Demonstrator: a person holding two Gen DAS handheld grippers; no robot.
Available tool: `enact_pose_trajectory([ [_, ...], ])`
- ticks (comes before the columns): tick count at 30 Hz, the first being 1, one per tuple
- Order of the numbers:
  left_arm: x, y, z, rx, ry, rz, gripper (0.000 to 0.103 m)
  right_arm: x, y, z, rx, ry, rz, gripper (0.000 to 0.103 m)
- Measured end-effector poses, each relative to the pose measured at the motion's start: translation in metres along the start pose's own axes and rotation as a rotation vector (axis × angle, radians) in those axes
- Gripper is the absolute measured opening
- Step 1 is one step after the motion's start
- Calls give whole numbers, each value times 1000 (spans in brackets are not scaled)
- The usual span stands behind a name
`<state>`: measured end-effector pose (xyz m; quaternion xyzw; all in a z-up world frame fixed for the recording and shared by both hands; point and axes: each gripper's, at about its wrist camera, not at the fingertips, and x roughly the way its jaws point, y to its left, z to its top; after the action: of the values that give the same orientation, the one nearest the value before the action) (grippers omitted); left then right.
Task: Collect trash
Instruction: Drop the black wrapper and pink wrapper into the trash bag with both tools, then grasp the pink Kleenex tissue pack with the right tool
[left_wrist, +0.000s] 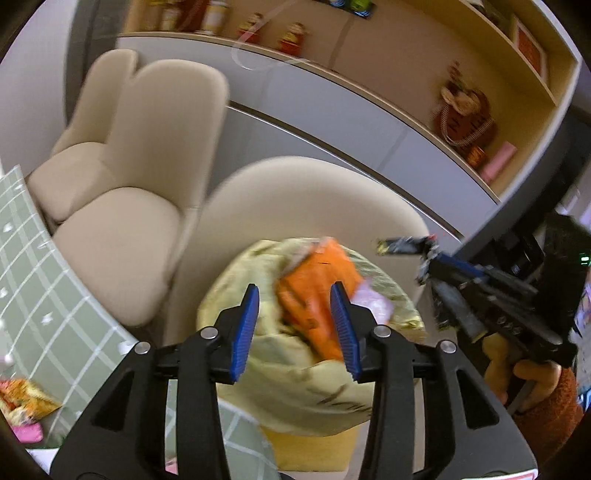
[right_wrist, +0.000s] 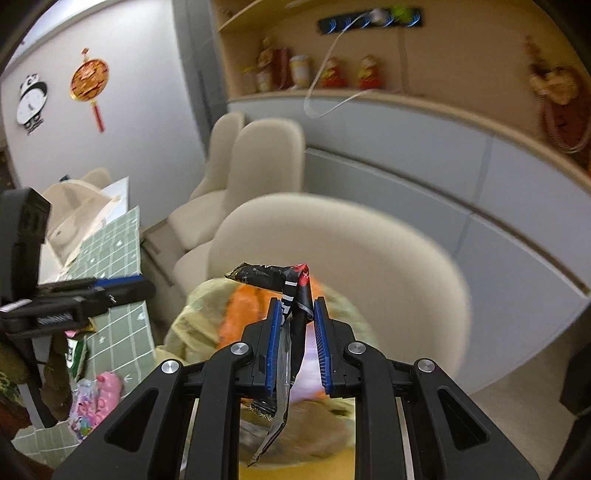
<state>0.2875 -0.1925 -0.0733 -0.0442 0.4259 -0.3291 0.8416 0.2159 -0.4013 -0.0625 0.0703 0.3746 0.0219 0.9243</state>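
A yellowish trash bag lines a yellow bin just below both grippers. Inside it lie an orange wrapper and a pink one, both blurred. My left gripper hangs over the bag's mouth, open, with no pad touching anything. My right gripper is shut on a crumpled black wrapper that sticks up past its fingertips and dangles below them. The left wrist view shows that gripper coming in from the right with the black wrapper over the bag's edge. The left gripper sits at the left, beside the bag.
A cream chair stands right behind the bin, with more cream chairs to the left. A table with a green checked cloth holds more wrappers. A hand in an orange sleeve holds the right gripper. A cabinet shelf with ornaments lines the wall.
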Motion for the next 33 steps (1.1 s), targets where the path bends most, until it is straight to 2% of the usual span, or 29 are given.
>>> enact_pose_trajectory([
  [3,-21,18,-10,-20,-49,40,44,34,12,-3,-29,73,25,19],
  [5,-30,25,-16,-26,-63,56,45,61,17,-10,-41,152,35,19],
  [8,-42,38,-28,-39,-55,86,45,87,19,-23,-58,254,40,19],
  [11,-50,53,-41,-68,-46,112,45,100,17,-31,-64,317,38,19],
  [16,-59,69,-57,-129,-32,127,45,88,18,-31,-47,292,45,20],
  [17,-62,70,-60,-137,-32,125,46,81,21,-30,-53,277,39,23],
  [20,-73,72,-71,-145,-38,122,48,64,30,-29,-71,234,24,45],
  [21,-76,70,-73,-145,-42,122,49,58,32,-29,-74,222,17,49],
  [25,-99,64,-86,-139,-63,142,49,21,42,-31,-77,140,1,49],
  [29,-118,64,-101,-141,-69,174,49,-18,68,-39,-87,65,38,49],
  [33,-142,70,-120,-151,-78,226,49,-45,98,-54,-123,35,83,49],
])
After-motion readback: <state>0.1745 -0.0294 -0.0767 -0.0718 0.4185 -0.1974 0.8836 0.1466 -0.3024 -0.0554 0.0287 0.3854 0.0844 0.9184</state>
